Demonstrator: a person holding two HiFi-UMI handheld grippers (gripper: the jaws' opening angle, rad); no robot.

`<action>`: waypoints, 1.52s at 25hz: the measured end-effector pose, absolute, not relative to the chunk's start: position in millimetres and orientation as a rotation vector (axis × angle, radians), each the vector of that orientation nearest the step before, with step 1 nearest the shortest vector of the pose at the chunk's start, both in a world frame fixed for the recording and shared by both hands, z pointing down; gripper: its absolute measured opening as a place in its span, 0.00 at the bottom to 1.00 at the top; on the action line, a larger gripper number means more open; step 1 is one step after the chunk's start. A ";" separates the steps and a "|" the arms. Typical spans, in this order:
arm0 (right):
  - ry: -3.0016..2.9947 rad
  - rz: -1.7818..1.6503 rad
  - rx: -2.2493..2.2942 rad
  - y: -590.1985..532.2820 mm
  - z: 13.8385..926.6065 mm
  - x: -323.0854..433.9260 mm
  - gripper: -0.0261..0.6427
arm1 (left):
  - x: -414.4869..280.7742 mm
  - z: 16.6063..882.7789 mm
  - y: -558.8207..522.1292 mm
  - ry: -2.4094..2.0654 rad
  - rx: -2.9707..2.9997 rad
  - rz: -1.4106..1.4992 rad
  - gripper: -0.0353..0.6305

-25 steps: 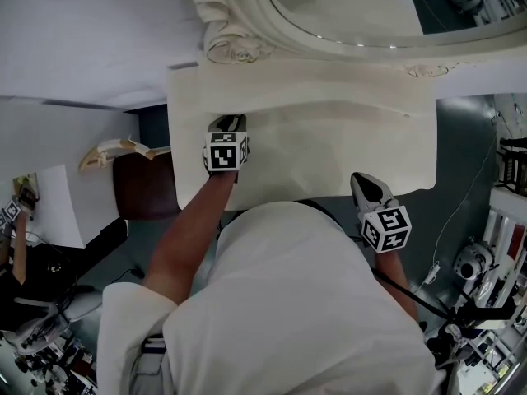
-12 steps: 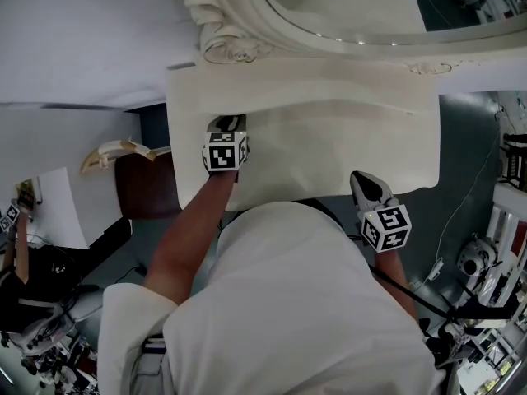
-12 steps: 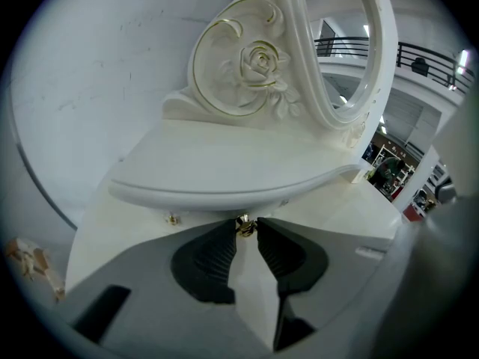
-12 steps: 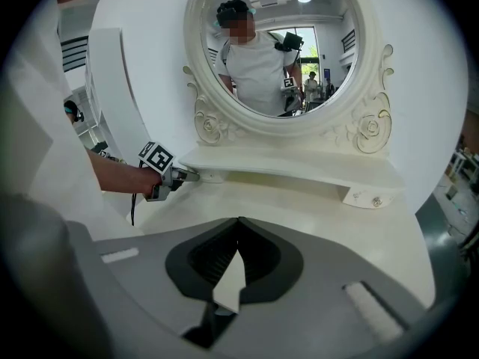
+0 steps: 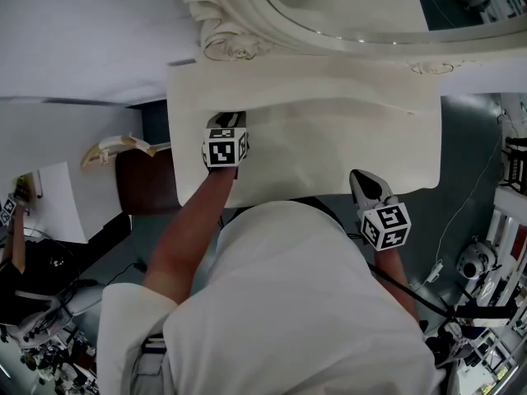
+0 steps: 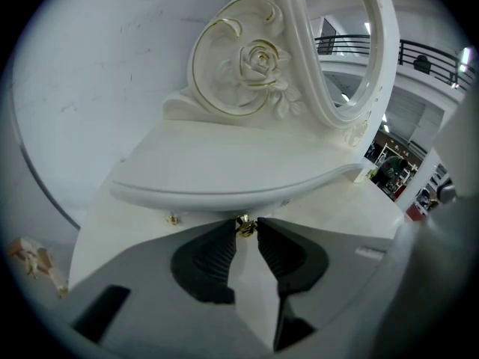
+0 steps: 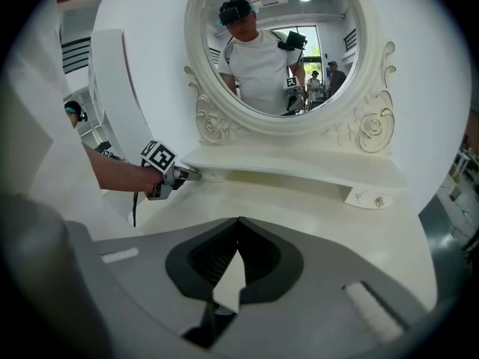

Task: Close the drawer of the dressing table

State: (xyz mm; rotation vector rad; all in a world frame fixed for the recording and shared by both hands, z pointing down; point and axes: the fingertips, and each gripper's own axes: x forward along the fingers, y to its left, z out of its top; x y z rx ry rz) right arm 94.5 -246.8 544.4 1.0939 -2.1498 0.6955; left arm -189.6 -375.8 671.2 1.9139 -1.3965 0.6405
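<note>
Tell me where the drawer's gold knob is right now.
In the left gripper view, centre frame, the gold knob sits just under the front edge of the curved shelf, between the tips of the left gripper's jaws.

The left arm [image 5: 185,237] extends bare toward the far left, with the left gripper [image 6: 245,229] angled downward and its jaws closed on a small gold knob [image 6: 243,225]. The right gripper [image 7: 239,221] is held near the body at the right, angled downward, jaws together and empty.
</note>
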 end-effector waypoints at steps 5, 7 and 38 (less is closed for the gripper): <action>-2.163 0.693 1.083 -243.2 543.7 100.1 0.04 | -188.7 670.2 -375.4 -1.424 1.896 0.669 0.20; -2.168 0.692 1.081 -241.3 543.3 104.1 0.04 | -188.8 669.6 -374.6 -1.438 1.886 0.673 0.21; -2.363 0.582 0.808 -227.1 549.2 171.5 0.04 | -128.9 608.6 -261.6 -1.601 1.812 0.620 0.06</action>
